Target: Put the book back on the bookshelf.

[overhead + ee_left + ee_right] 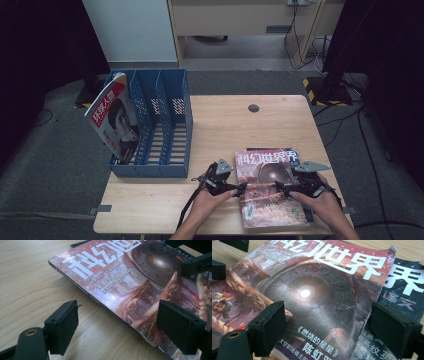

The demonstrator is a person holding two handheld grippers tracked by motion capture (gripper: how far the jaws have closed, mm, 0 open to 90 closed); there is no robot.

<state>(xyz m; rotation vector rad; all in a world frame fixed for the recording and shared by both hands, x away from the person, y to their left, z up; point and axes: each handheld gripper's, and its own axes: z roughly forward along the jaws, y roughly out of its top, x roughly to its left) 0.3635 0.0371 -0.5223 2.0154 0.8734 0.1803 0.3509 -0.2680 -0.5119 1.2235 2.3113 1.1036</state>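
A red science-fiction magazine (265, 172) lies flat near the front right of the wooden table (225, 125), on top of a dark blue magazine (404, 292). My left gripper (242, 188) is at the magazine's left edge. In the left gripper view it (117, 325) is open and straddles the spine of the magazine (120, 270), one pad over bare wood, the other over the cover. My right gripper (278, 186) is over the cover's right part. It (327, 327) is open across the worn right edge of the top magazine (312, 277), and nothing is pinched.
A blue slotted file holder (150, 170) stands at the table's left, with another magazine (112, 117) leaning in its leftmost slot. A round cable hole (253, 108) sits near the table's far edge. Bare wood lies between the holder and the magazines.
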